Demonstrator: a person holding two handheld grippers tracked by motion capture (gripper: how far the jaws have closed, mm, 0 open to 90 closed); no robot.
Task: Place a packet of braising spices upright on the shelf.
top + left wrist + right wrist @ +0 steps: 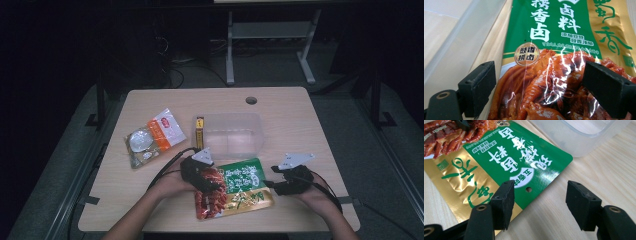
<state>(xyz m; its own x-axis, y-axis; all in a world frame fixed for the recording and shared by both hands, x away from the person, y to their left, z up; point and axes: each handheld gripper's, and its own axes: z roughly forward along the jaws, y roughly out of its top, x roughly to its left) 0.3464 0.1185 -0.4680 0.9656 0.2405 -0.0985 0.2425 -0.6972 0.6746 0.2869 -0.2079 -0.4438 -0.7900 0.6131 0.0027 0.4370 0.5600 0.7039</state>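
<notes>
A green and gold food packet printed with red-brown braised meat lies flat near the table's front edge. My left gripper is over its left, meat-printed end. In the left gripper view its jaws stand wide apart, open, one at the packet's long edge and one above the meat picture. My right gripper sits at the packet's right end. In the right gripper view it is open, one jaw over the green corner and the other over bare wood.
A clear plastic container stands just behind the packet, close to both grippers. A slim yellow box lies at its left side. An orange and white packet rests at the table's left. A round hole is near the far edge.
</notes>
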